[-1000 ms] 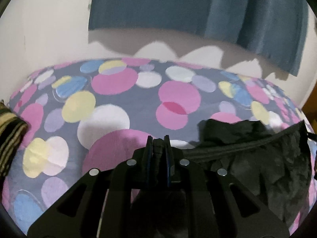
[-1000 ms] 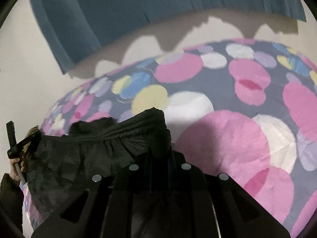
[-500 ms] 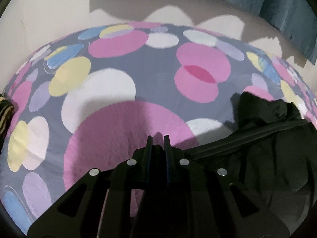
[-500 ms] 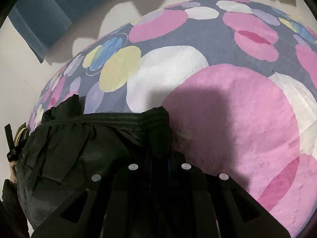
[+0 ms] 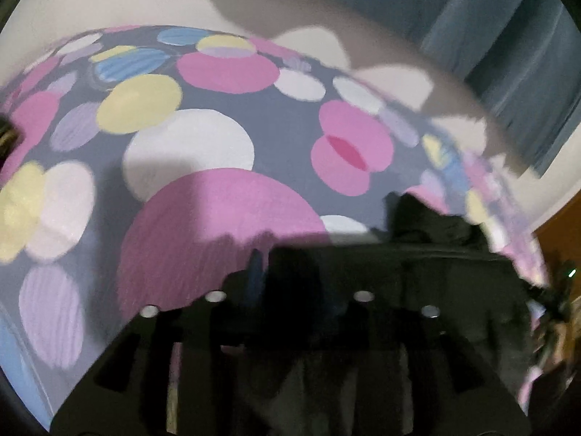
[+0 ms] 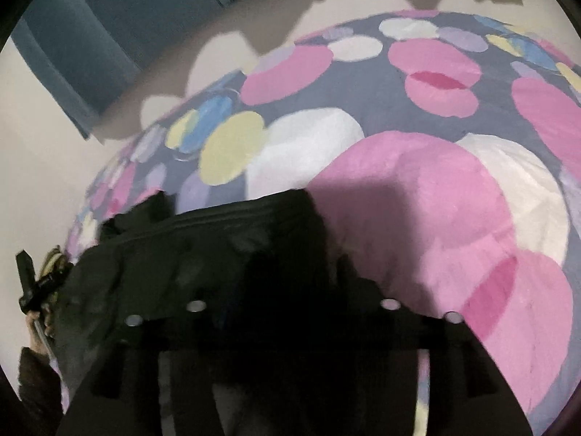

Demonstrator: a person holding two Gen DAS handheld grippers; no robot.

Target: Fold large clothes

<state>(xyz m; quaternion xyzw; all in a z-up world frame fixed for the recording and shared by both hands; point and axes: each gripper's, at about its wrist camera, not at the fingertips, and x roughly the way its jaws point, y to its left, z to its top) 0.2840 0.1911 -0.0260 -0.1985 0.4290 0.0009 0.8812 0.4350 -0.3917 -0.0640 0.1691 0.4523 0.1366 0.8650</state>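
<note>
Left wrist view, nearest the lens: left tool (image 5: 290,265), black, pointing down at the bed. Its jaws have just been opening and stand apart; one blue-faced finger (image 5: 256,272) shows on the left. The frame is blurred, so whether cloth still lies in the gap cannot be told, but no pad is seen pressing on it.

Just beyond and to the right of the left tool: the black trousers (image 5: 454,279), lying on the bedspread (image 5: 218,218), waistband edge running rightward from the tool tips. A bunched dark fold rises at the far edge of the garment.

At the far right edge of this view, a dark object with a green light, blurred; not identifiable.

Right wrist view, nearest the lens: right tool (image 6: 290,290), also black and angled down. Its jaws have just been opening and stand apart. The trousers (image 6: 203,250) lie directly ahead of and to the left of the tool tips, one waistband corner at the tips; dark on dark, so contact cannot be judged.

Left edge of this view: a hand (image 6: 38,330) holding the other tool's black handle, beside the garment's far end, with a dark sleeve (image 6: 36,381) below it.

Farther out: the bedspread, grey with pink, white, yellow, blue and lilac circles, bare beyond the trousers.

Farthest: pale wall (image 6: 43,127) and blue curtain (image 6: 120,18), its scalloped shadow on the wall.
</note>
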